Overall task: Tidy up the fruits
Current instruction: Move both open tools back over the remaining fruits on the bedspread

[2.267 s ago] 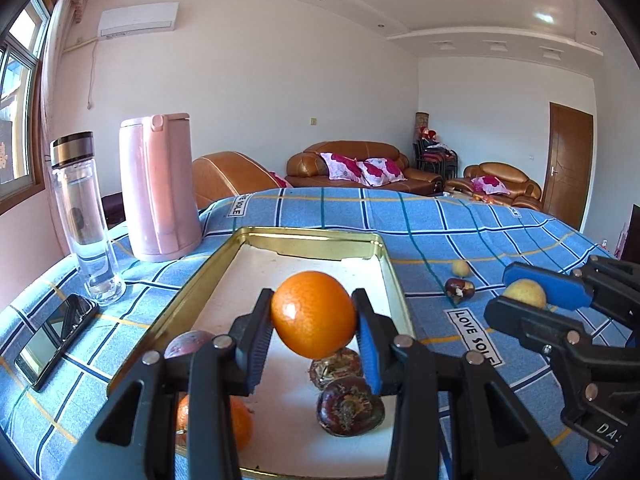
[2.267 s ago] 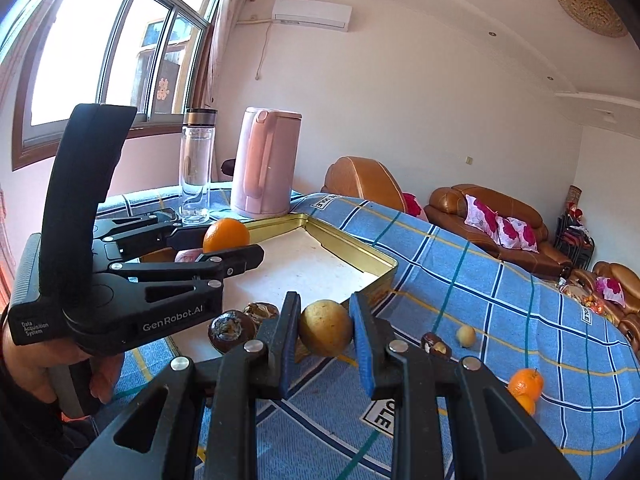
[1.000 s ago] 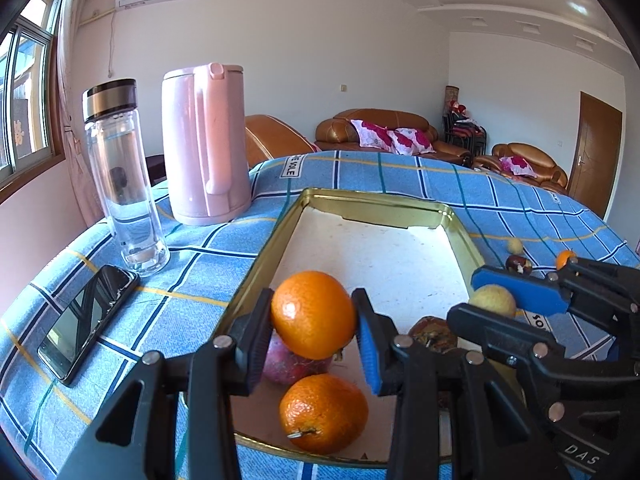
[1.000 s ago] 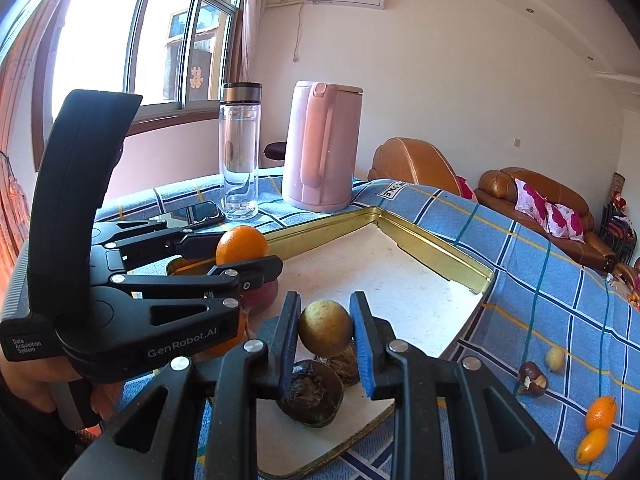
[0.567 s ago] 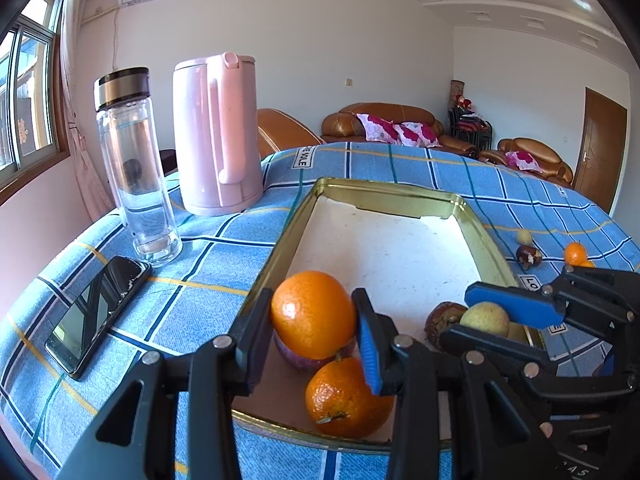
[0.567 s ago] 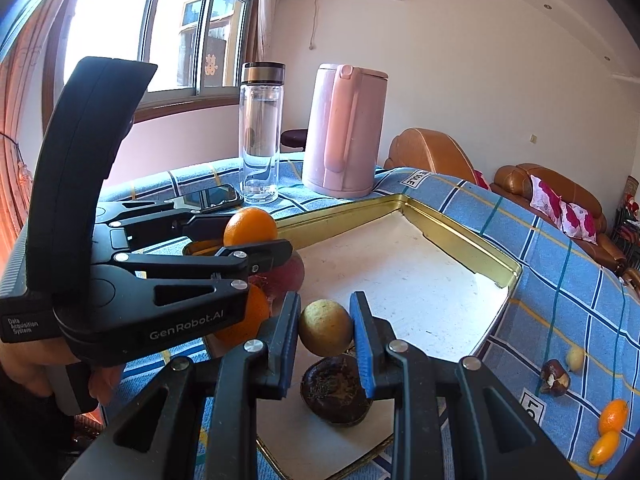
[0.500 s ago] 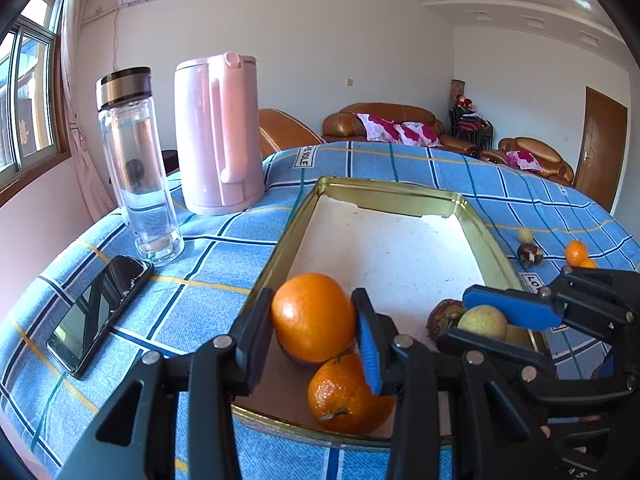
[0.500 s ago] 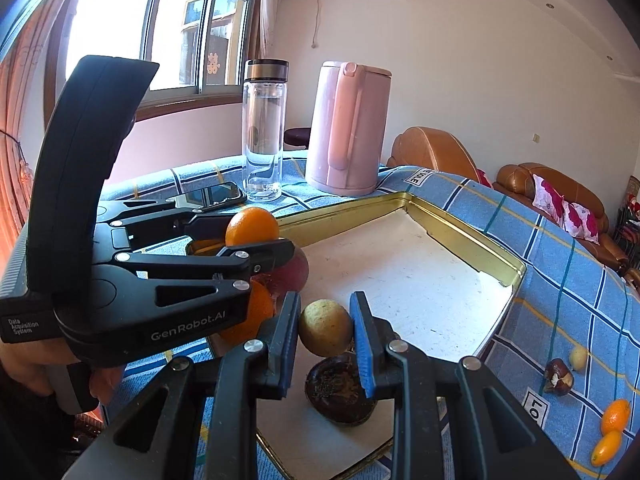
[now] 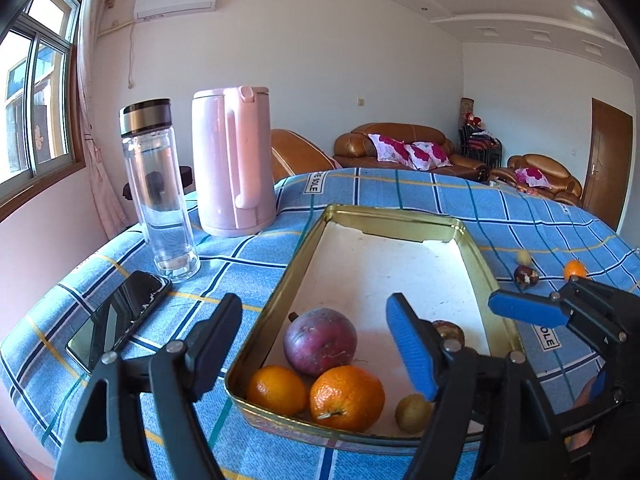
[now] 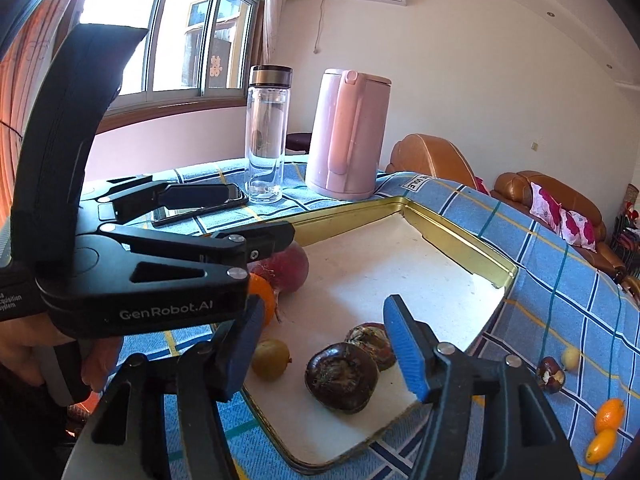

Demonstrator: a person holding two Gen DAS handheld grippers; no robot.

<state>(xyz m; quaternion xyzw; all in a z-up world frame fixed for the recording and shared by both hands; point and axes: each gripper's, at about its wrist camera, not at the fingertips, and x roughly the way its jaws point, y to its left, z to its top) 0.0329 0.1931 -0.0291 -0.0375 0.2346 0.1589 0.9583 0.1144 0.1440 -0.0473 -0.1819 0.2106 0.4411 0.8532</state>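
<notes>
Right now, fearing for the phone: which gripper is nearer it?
Left. The left gripper hangs right beside the phone; the right gripper is across the tray from it. Both jaws have just been opening, with nothing held.

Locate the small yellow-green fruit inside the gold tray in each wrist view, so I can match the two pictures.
Left wrist: small yellow-green fruit lies at the tray's near rim, low and right of centre, beside the larger orange.
Right wrist: it lies lower left of centre, by the near corner.
Shared landmark: pink kettle.
</notes>
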